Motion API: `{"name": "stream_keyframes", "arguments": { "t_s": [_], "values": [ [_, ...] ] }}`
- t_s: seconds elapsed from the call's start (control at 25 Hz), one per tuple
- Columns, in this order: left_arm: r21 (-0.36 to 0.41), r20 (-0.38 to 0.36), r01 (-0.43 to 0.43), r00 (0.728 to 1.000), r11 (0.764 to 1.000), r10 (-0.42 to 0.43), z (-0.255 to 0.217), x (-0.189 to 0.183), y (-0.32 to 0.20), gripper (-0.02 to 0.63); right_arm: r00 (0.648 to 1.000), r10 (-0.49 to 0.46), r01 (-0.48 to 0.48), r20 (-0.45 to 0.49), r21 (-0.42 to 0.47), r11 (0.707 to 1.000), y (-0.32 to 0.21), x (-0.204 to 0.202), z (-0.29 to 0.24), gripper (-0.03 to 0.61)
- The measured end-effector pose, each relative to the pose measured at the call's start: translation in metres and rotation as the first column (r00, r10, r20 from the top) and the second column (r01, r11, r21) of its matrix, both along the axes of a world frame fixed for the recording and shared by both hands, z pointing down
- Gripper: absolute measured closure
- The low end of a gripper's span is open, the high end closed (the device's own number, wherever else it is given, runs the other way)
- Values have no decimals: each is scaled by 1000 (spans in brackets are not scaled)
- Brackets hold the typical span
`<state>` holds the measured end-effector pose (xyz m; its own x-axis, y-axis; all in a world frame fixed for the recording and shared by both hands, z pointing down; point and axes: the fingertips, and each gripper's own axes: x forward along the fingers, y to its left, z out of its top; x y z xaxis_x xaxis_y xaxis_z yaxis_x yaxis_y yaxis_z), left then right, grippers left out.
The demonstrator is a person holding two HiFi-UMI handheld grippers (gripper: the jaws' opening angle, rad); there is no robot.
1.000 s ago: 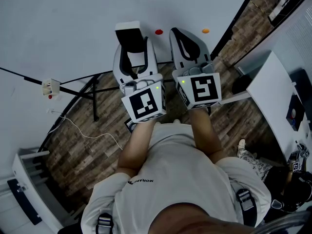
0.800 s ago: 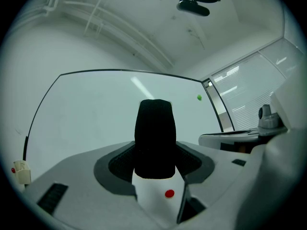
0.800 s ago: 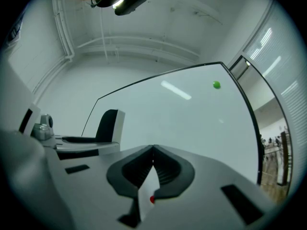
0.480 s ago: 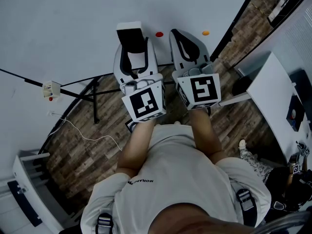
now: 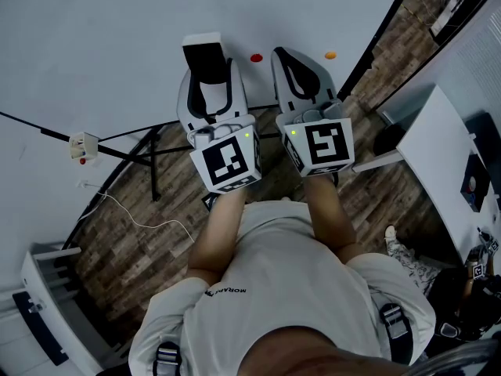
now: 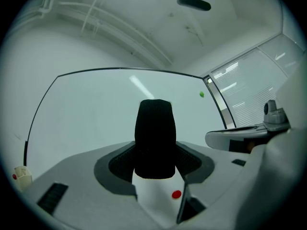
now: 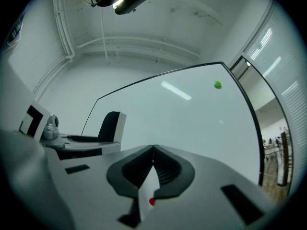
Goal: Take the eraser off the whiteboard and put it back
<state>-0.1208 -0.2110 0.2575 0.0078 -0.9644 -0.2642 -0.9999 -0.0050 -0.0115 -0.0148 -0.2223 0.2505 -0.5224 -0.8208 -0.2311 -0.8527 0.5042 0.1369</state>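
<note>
Left gripper (image 6: 154,152) is clamped on the eraser (image 6: 153,133), up near the whiteboard's (image 5: 117,37) bottom edge; can't tell if it's touching. Right gripper (image 7: 152,152) is pinched closed with nothing in it. Shirt (image 5: 290,288) print starts "MORAP", the rest is unreadable.

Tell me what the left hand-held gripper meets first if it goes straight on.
The whiteboard, probably: the eraser clamped in the left hand-held gripper would touch it first; the gap is unclear.
</note>
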Motion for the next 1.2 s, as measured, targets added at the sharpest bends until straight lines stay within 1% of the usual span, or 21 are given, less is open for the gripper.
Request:
{"name": "stream_keyframes", "arguments": {
  "t_s": [0.16,0.6,0.76,0.92,1.2],
  "values": [
    [10,-8,-10,1000,1000,10,-4,-4,-3,377,1000,0,0,2,0,1000,-1,-1,1,566],
    [25,-20,1,1000,1000,-1,-27,-18,-13,377,1000,4,-4,-3,-2,1000,-2,-3,2,566],
    [24,-16,19,1000,1000,-19,-34,-24,-19,378,1000,6,-6,-3,-1,1000,-3,-3,1,566],
    [30,3,24,1000,999,-24,-42,-27,-25,377,1000,8,-8,-5,1,1000,-4,-3,0,566],
    [14,16,43,999,999,-43,-54,-37,-39,377,1000,12,-12,-9,5,1000,-5,-3,0,566]
  ]
}}
